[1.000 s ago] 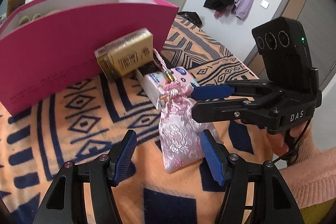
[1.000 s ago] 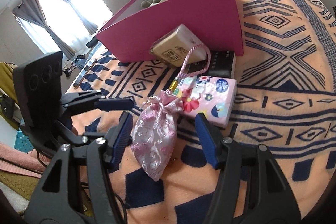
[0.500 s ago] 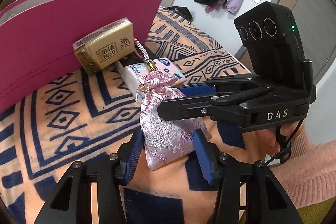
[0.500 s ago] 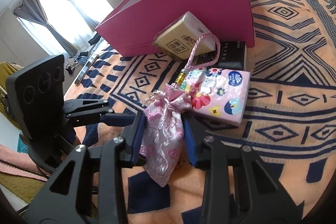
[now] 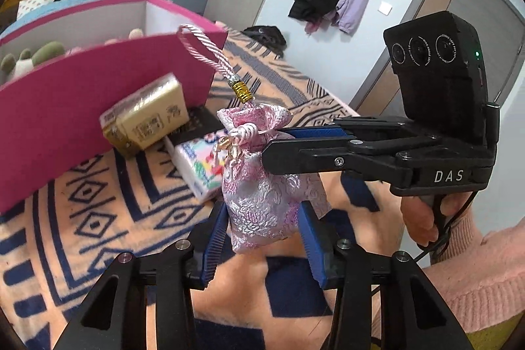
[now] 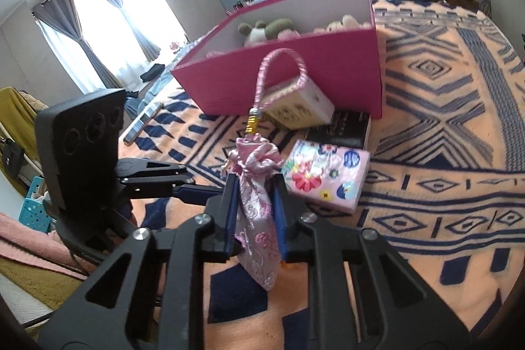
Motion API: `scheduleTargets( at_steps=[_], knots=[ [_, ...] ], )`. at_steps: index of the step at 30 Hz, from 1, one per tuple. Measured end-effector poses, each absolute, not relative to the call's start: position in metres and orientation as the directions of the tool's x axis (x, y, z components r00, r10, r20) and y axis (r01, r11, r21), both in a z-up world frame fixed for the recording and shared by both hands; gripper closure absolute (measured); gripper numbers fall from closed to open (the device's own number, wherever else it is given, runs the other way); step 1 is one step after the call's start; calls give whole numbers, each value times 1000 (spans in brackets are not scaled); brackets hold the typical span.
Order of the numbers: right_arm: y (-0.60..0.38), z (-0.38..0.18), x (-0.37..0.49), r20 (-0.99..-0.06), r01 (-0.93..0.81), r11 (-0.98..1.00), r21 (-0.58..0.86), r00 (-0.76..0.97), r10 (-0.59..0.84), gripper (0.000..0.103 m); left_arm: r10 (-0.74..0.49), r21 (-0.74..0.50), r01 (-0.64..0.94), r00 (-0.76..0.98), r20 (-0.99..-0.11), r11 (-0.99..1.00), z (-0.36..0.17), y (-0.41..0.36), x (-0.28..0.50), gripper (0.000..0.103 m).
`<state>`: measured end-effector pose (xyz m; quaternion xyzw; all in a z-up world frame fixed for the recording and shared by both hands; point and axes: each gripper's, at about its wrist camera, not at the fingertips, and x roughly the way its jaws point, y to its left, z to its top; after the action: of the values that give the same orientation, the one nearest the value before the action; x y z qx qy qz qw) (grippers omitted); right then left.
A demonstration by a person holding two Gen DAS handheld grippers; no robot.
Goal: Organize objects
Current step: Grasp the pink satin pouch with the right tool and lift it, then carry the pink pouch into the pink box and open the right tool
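Left wrist view: both tongs pinch a pink brocade pouch (image 5: 262,192) just above the patterned bed (image 5: 82,218), the pick-up step of the tidying.

Left tongs (image 5: 262,232) have just been closing and squeeze the pouch's lower half; right tongs (image 5: 279,141) pinch it below its tied neck. Right wrist view: right tongs (image 6: 254,215) have pressed nearly together on the pouch (image 6: 257,218), left tongs (image 6: 197,191) half hidden behind. Next, likely a carry over the pink box (image 6: 295,68) wall; its contents, some soft toys, are mostly hidden.
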<state>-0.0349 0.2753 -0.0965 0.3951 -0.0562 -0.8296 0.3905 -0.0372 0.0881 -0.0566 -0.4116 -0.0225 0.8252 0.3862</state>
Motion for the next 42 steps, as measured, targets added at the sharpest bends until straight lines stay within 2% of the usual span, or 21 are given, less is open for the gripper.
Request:
scheduleTargets(
  at_steps=[26, 42],
  knots=[
    [251, -8, -82, -477, 721, -626, 298, -455, -752, 82, 619, -237, -607, -557, -554, -758, 22, 81, -95, 60],
    [227, 27, -140, -457, 741, -617, 266, -467, -757, 82, 551, -170, -555, -646, -529, -814, 69, 66, -153, 60]
  ],
)
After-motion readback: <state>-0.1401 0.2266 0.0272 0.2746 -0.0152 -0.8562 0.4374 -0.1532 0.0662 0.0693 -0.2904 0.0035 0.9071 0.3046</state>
